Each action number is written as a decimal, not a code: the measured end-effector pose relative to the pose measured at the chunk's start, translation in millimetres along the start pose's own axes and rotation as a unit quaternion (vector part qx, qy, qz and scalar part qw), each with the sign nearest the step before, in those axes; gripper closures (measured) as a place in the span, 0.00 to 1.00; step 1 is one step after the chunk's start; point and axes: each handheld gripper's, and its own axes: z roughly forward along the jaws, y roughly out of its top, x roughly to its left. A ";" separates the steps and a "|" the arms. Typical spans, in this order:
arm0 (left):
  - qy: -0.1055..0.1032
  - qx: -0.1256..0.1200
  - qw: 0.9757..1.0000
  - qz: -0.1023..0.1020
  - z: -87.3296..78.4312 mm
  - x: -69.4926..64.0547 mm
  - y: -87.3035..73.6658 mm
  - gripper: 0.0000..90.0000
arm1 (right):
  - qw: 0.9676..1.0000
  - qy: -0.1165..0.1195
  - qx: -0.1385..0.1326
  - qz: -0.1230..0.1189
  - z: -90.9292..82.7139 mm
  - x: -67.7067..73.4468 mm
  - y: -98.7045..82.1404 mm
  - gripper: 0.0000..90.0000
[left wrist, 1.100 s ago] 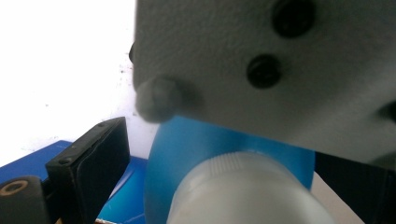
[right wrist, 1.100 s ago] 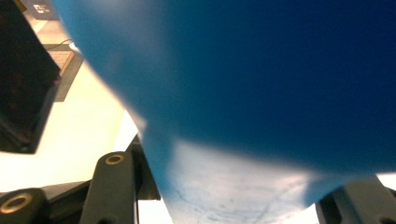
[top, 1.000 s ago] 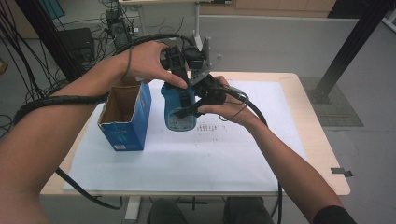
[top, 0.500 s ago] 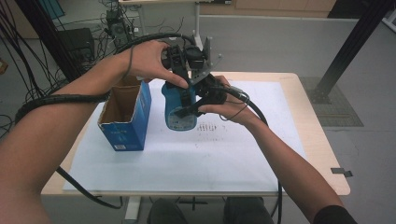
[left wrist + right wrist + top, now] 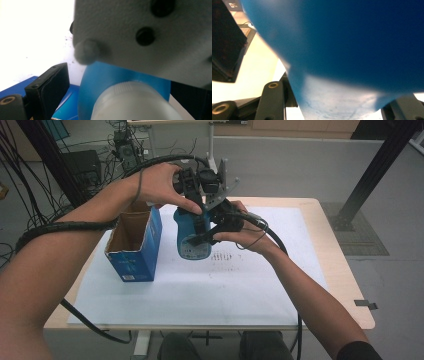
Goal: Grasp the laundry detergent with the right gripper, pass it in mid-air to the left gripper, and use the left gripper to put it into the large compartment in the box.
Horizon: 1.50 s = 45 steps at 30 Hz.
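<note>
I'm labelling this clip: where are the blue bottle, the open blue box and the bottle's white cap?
blue bottle (image 5: 192,240): high view, its front label.
open blue box (image 5: 131,265): high view, its near blue wall.
white cap (image 5: 132,102): left gripper view, its ribbed side.

The bottle (image 5: 192,237) between the two hand-held grippers is bright blue, with a pale label on its lower part and a frosty white cap (image 5: 132,102). The box (image 5: 134,245) beside the left hand-held gripper (image 5: 197,195) is blue outside, brown inside, with a small white patch low down. Both hand-held grippers are black; the right hand-held gripper (image 5: 212,235) has a grey plate with black screws. Under them the surface (image 5: 345,285) is light wood, covered by a white sheet (image 5: 200,290) with tiny dark marks.
</note>
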 end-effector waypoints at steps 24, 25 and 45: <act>0.004 0.000 1.000 0.002 -2.4 -1.5 -0.8 0.07 | 1.000 0.000 -0.001 0.001 -0.9 0.9 0.5 0.49; 0.003 0.000 1.000 0.002 -2.3 -1.7 -0.8 0.07 | 1.000 0.000 -0.001 0.001 -1.0 0.9 0.5 0.49; 0.007 0.000 1.000 0.003 -3.4 -2.6 -0.5 0.07 | 1.000 -0.001 -0.003 -0.002 -1.8 0.9 0.6 0.49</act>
